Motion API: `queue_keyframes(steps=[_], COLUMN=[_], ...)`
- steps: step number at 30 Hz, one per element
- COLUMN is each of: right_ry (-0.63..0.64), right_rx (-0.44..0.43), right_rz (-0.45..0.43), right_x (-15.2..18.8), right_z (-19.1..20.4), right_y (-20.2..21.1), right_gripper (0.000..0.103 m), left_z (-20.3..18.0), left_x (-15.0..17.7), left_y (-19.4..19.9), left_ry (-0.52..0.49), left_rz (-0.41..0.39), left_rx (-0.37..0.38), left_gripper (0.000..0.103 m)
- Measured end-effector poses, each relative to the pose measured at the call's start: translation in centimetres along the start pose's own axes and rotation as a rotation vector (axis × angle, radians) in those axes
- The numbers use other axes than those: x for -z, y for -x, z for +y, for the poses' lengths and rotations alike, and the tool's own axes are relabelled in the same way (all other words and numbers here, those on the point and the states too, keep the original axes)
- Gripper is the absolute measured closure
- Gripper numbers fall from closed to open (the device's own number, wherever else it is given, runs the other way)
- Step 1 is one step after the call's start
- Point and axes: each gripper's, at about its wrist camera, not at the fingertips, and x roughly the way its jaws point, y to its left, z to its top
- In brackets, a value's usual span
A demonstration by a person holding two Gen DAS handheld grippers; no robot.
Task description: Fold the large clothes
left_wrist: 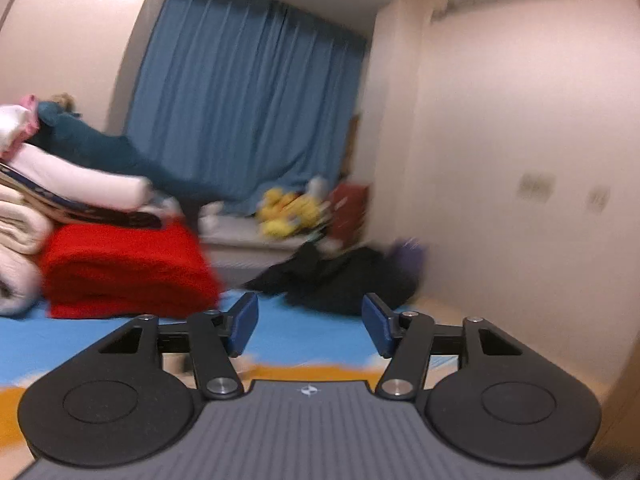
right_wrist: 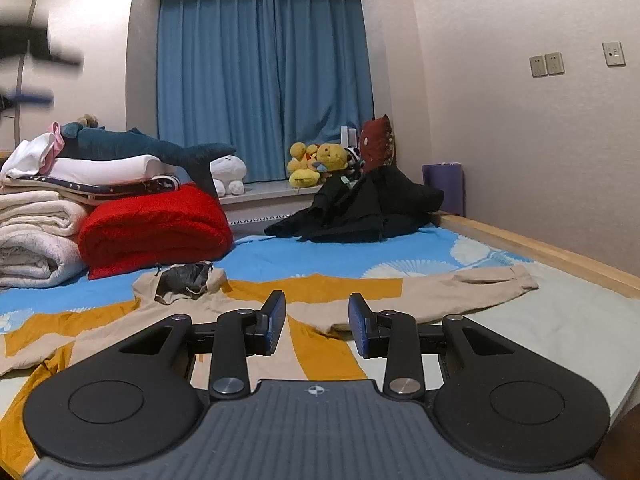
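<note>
A beige hoodie (right_wrist: 256, 316) lies spread flat across the lower middle of the right wrist view, on a blue, orange and white patterned bed cover (right_wrist: 360, 256). Its hood (right_wrist: 184, 284) sits left of centre with the grey lining showing, and one sleeve (right_wrist: 460, 284) stretches out toward the right edge; the other runs down to the lower left. The cloth looks mostly smooth, with a few shallow creases.

The right gripper (right_wrist: 317, 322) hangs just above the hoodie's body, its blue pads apart with nothing between them. The left gripper (left_wrist: 310, 322) is likewise released and empty, jaws wider; its view is blurred and shows no hoodie, only the cover below.

Behind the hood, at the left of the frame, stands a folded red blanket (right_wrist: 156, 228) beside a stack of white bedding (right_wrist: 40, 232) topped by a plush shark (right_wrist: 140, 146). A heap of black clothes (right_wrist: 360, 208) lies on the cover in the centre background, near yellow plush toys (right_wrist: 316, 162) on a ledge below blue curtains (right_wrist: 264, 80). A wooden rail (right_wrist: 540, 248) edges the bed on the right.
</note>
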Motion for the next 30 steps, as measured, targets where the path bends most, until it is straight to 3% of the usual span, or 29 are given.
queue_keyframes(steps=[3,6,8,11,14,19,23,28,30], right_ry=[0.015,0.037,0.051,0.063,0.065,0.001,-0.016,0.010,0.013], right_rx=[-0.013,-0.034,-0.059,-0.096,-0.143,-0.258,-0.345,-0.434,-0.444], right_rz=[-0.001,0.004,0.012,0.020,0.004,-0.029,-0.048,-0.014,0.034], right_x=[-0.1,-0.1,-0.3,-1.3,-2.9,-6.5,-8.1,-6.9,-5.3], right_z=[0.7,1.4,2.1,3.2,5.0,8.7,11.6,14.2,14.7], right_y=[-0.6,-1.3,-1.8,-2.7,-4.3,-8.5,-12.3,-17.1,-18.6], right_gripper=[0.067,0.067,0.067,0.067,0.067,0.074,0.074,0.073,0.073], left_z=[6.2,12.4,15.7,18.9,21.4,26.2,30.4,35.5,37.5], left_x=[5.1,10.8,12.9,14.3,15.7,17.6,19.7,21.1,21.5], left_y=[-2.9,-4.5,-6.8,-8.2,-9.3,-9.3,-7.8,-4.2,-2.4], left_ry=[0.024,0.222,0.301,0.315,0.405,0.477,0.535,0.609,0.646], left_rz=[0.113,0.182,0.347,0.354,0.378,0.394,0.406,0.388,0.369], left_rx=[-0.083,-0.178,-0.317,-0.412,-0.472,-0.606,-0.745,-0.941,-1.016], left_gripper=[0.051,0.053,0.074,0.074,0.074,0.071,0.066,0.054,0.054])
